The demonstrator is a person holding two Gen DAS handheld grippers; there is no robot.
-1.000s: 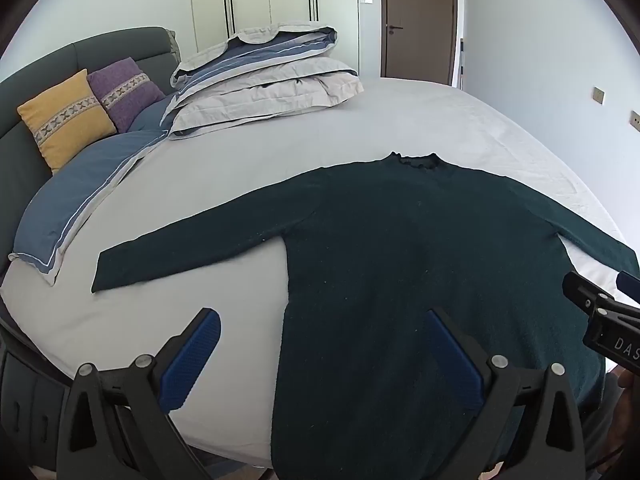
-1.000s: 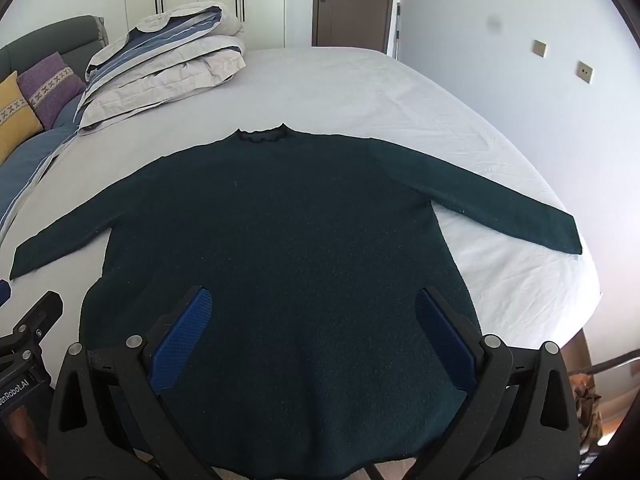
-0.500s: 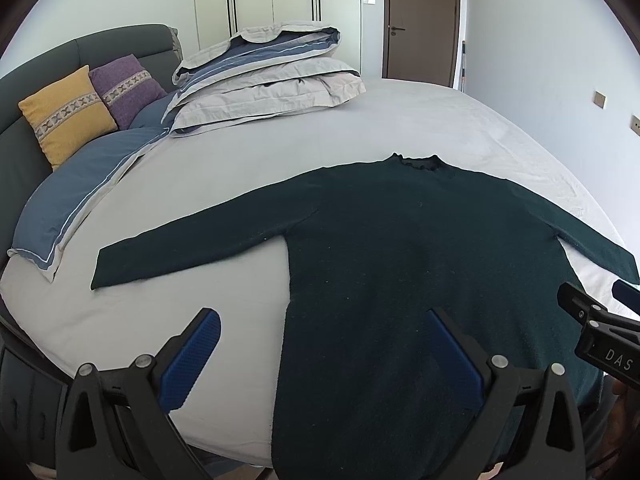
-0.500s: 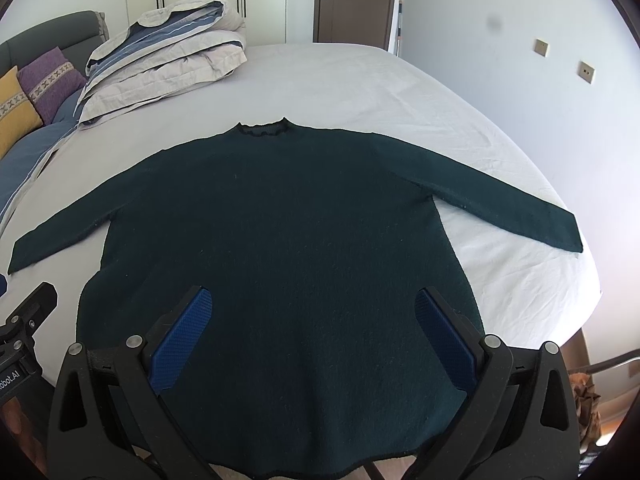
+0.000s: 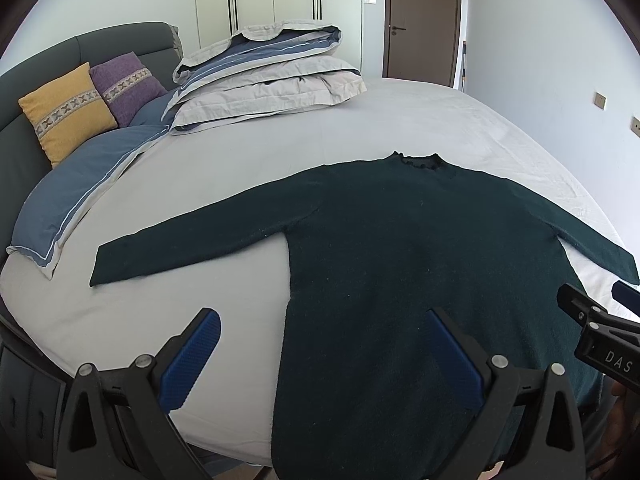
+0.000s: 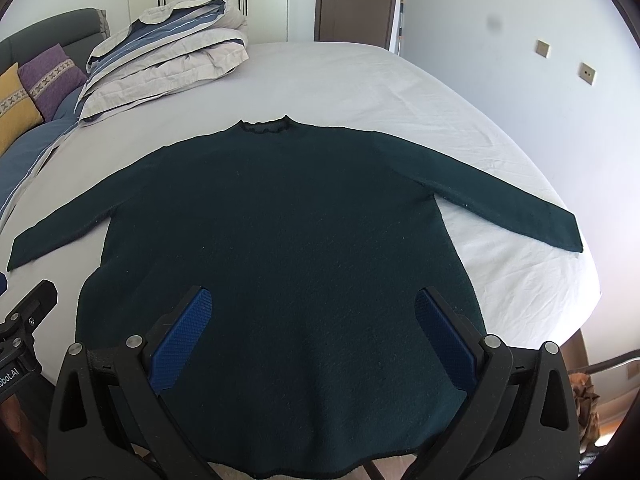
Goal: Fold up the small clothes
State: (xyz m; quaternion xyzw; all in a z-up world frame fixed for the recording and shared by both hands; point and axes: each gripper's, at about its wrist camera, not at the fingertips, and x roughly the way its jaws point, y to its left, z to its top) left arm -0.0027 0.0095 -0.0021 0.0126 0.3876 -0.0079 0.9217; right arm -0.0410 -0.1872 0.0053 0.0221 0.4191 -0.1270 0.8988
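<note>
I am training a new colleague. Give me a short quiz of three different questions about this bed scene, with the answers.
1. True or false: the sweater is already folded.
2. Which cushion is nearer the folded duvet: A yellow, B purple?
3. Fill in: both the left claw and the right claw are ___.

Key: 1 false, it lies flat with the sleeves spread; 2 B; 3 open.

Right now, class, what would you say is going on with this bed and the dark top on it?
A person holds a two-finger gripper in each hand above a dark green sweater spread flat on the bed, both sleeves out, collar at the far end. The left gripper and right gripper are both open near the hem, gripping nothing. No fold has been made. Folded bedding and cushions lie beyond.
</note>
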